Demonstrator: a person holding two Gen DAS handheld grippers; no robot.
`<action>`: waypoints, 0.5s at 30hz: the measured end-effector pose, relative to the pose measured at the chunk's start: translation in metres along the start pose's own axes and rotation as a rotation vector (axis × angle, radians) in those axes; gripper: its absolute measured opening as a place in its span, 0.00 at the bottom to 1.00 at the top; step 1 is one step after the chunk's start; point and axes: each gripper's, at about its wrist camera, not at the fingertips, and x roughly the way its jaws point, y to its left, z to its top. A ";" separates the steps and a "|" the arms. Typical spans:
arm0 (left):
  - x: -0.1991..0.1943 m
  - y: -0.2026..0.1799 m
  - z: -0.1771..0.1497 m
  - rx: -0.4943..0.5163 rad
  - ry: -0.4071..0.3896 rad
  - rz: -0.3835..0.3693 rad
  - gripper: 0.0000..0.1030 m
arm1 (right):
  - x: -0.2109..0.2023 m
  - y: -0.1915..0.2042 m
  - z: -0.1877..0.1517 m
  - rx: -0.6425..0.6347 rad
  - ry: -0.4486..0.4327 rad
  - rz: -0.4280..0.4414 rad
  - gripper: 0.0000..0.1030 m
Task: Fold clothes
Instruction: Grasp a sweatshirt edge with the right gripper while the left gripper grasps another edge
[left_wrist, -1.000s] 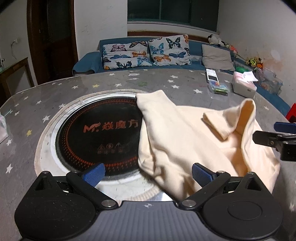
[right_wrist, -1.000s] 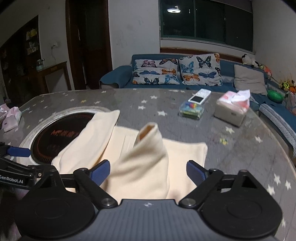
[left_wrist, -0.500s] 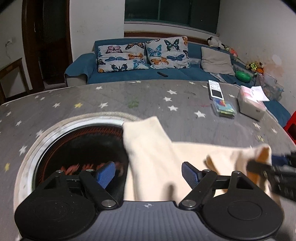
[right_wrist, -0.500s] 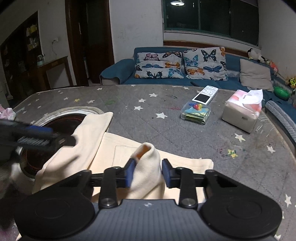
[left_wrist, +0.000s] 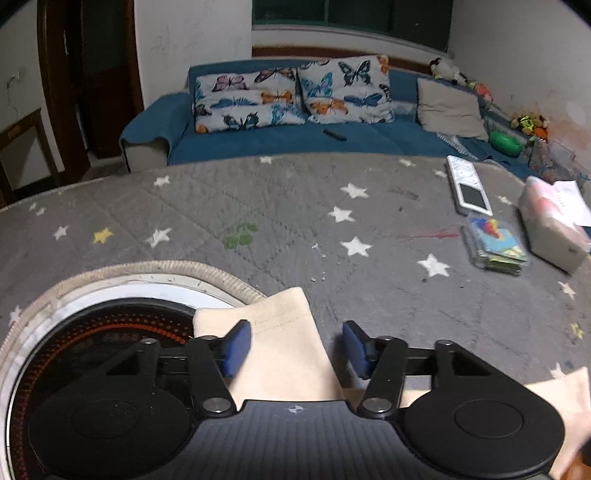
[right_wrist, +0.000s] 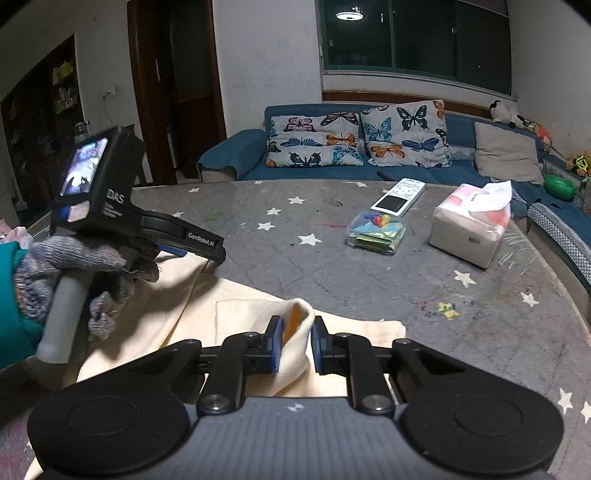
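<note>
Garment: cream garment (right_wrist: 236, 314) lies spread on the star-patterned tabletop (left_wrist: 295, 221), its left part draped over the rim of the round cooktop (left_wrist: 110, 321) set into the surface.
Left tool: left tool (left_wrist: 295, 345) hovers released over one sleeve end (left_wrist: 284, 332), fingers (left_wrist: 236, 347) parted either side of the cuff, which lies flat and ungripped; the right-wrist view shows this tool held in a grey-gloved hand (right_wrist: 55, 273) above the cloth's left side.
Right tool: right tool (right_wrist: 295, 345) is clenched on the other sleeve cuff (right_wrist: 295, 325), which stands pinched between the blue pads.
Step in hand: judged to be the sleeve fold, with one cuff secured and the other about to be taken.
Next move: likely calls for the left tool to drop and pinch its cuff, then for both sleeves to be carried inward across the body.
Bystanders: remote (right_wrist: 399, 195), clear box (right_wrist: 376, 230) and tissue pack (right_wrist: 472, 225) sit well apart to the right.
</note>
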 end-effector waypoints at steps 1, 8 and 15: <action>0.001 0.001 0.000 0.000 -0.005 -0.005 0.49 | -0.002 -0.001 -0.001 0.003 -0.003 0.001 0.12; -0.006 0.018 -0.001 -0.031 -0.026 -0.006 0.05 | -0.014 -0.015 -0.006 0.030 -0.024 -0.024 0.06; -0.061 0.051 -0.010 -0.088 -0.130 -0.004 0.04 | -0.031 -0.025 -0.013 0.048 -0.041 -0.073 0.04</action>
